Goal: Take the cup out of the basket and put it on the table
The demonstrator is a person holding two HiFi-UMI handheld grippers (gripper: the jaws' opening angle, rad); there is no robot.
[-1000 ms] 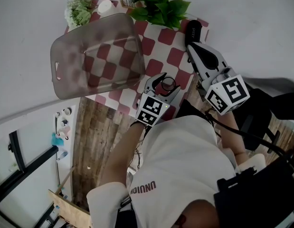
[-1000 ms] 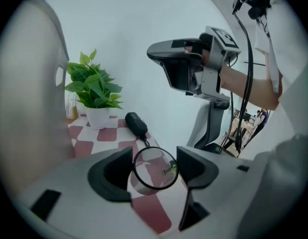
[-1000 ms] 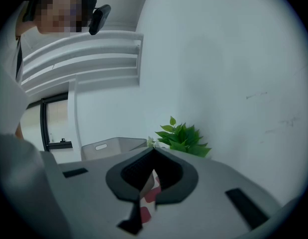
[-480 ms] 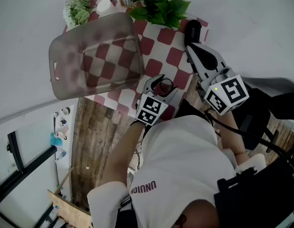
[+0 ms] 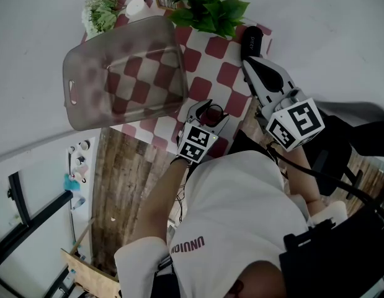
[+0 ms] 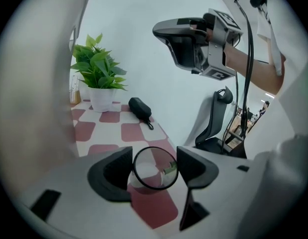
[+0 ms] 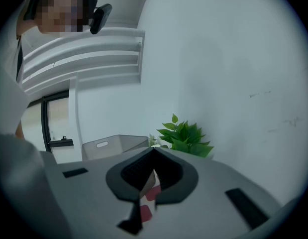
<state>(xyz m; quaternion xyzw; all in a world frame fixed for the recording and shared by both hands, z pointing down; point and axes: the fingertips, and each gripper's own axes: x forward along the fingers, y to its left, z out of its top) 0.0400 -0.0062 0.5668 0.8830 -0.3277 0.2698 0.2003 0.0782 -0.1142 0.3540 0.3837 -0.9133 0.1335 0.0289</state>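
A clear glass cup (image 5: 212, 113) (image 6: 154, 168) sits between the jaws of my left gripper (image 5: 211, 110) (image 6: 154, 166), which is shut on it, low over the red-and-white checked tablecloth (image 5: 207, 58) near the table's front edge. I cannot tell whether the cup touches the cloth. The translucent grey basket (image 5: 117, 73) (image 7: 114, 144) stands to the left of the cup, with nothing visible inside. My right gripper (image 5: 248, 58) (image 7: 153, 176) hovers at the table's right side, shut and holding nothing.
A leafy potted plant (image 5: 207, 5) (image 6: 98, 71) stands at the back of the table, with a black pouch (image 5: 252, 37) (image 6: 140, 108) to its right. A small white pot (image 5: 137, 8) and a pale plant (image 5: 102, 11) are behind the basket. A black chair (image 6: 216, 121) stands beyond the right edge.
My left gripper, with the cup in it, has edged slightly away from the front edge. The right gripper has stayed where it was.
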